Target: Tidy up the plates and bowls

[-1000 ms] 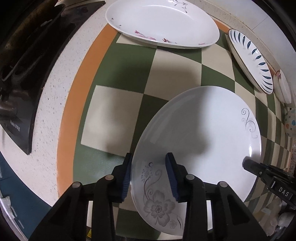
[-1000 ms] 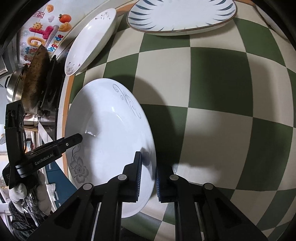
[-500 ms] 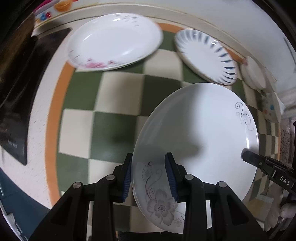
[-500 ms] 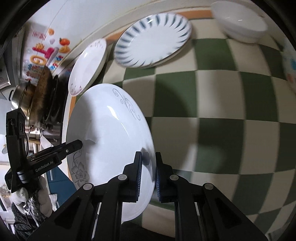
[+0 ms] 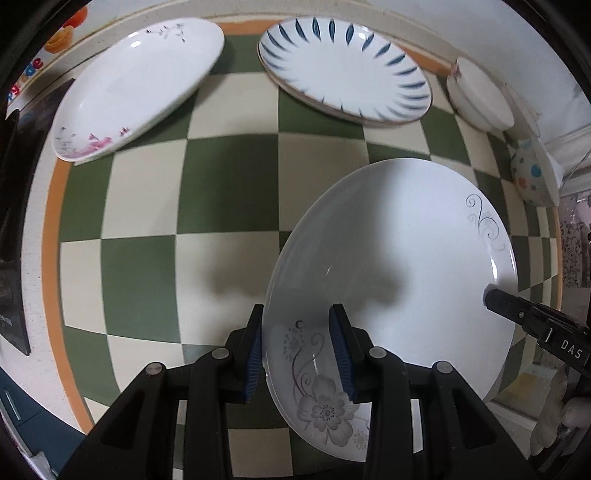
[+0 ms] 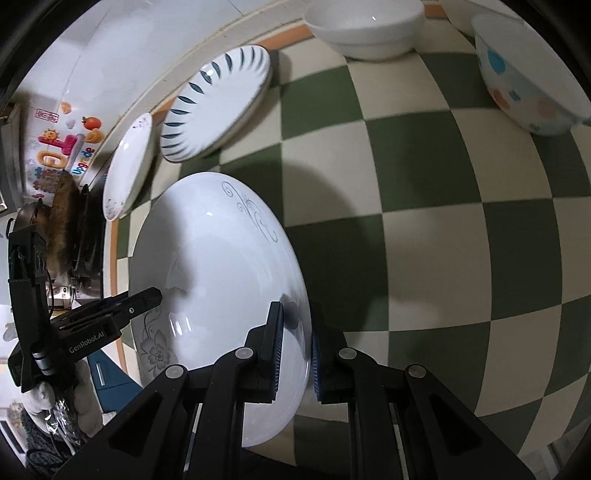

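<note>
A large white plate (image 5: 399, 266) with grey flower and scroll prints hangs above the checked cloth, held at two sides. My left gripper (image 5: 297, 347) is shut on its rim beside the grey flower. My right gripper (image 6: 297, 343) is shut on the opposite rim; the same plate (image 6: 221, 280) fills the left of the right wrist view. Each gripper shows in the other's view, the right gripper (image 5: 532, 325) at the plate's right edge, the left gripper (image 6: 122, 314) at its left. On the cloth lie a pink-flowered plate (image 5: 136, 88) and a blue-leaf plate (image 5: 343, 66).
A white bowl (image 6: 365, 29) and a dotted bowl (image 6: 528, 81) stand at the back right of the green and cream checked cloth (image 5: 229, 177). A black stove (image 6: 77, 236) with a pan sits left of the cloth. A tiled wall with stickers (image 6: 62, 144) runs behind.
Both grippers have carried the plate to the right and a little up. The blue-leaf plate and the bowls have come further into view; the stove has slid out to the left.
</note>
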`<state>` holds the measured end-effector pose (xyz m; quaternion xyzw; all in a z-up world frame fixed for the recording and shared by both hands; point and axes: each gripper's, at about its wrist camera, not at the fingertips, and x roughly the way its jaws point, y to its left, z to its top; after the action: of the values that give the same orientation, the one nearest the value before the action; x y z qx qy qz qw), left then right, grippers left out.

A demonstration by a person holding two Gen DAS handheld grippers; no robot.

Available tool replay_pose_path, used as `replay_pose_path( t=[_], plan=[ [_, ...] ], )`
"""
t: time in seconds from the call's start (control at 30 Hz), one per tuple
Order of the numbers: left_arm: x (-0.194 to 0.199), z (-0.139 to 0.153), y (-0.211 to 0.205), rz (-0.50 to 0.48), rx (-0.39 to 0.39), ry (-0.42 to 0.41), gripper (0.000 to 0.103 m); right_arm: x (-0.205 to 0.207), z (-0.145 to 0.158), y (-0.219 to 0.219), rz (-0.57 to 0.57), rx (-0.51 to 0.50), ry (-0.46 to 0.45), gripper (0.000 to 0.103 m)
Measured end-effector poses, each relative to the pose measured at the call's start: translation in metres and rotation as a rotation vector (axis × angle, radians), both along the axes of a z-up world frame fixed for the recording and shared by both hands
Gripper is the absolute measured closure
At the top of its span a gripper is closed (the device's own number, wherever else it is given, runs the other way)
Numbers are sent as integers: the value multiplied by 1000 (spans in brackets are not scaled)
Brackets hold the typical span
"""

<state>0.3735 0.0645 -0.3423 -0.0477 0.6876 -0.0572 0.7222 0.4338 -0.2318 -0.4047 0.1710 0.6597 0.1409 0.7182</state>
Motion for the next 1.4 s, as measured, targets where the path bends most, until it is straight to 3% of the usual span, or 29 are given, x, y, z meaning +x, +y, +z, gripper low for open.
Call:
replay_pose_path(
  t=[0.27,0.57,0.63,0.77,0.87,0.97,1.1,1.27,1.4],
  plan=[
    [-6,-10,9,8,22,29,71,-2,-14,4,12,-16,15,88],
    [-4,-1,14,20,37,31,71,5,-22,8,37,-16,67,84],
    [0,12,19,51,41,16,71,5,-19,5,31,-12,81,84],
    [5,69,56,145,20,-87,71,6,17,-7,-16,-26,38,83],
    [10,104,92,220,13,-154,66,15,54,-3,-33,3,-25,73],
    [26,115,126,298,22,-192,65,39,84,27,-7,54,-83,64],
    [55,90,165,385,-10,-148,65,90,98,94,64,98,-122,62],
    [82,58,207,464,-53,-107,65,170,81,192,196,62,-161,62],
    [101,40,229,496,-57,-95,65,227,63,247,277,20,-178,62]
  ],
)
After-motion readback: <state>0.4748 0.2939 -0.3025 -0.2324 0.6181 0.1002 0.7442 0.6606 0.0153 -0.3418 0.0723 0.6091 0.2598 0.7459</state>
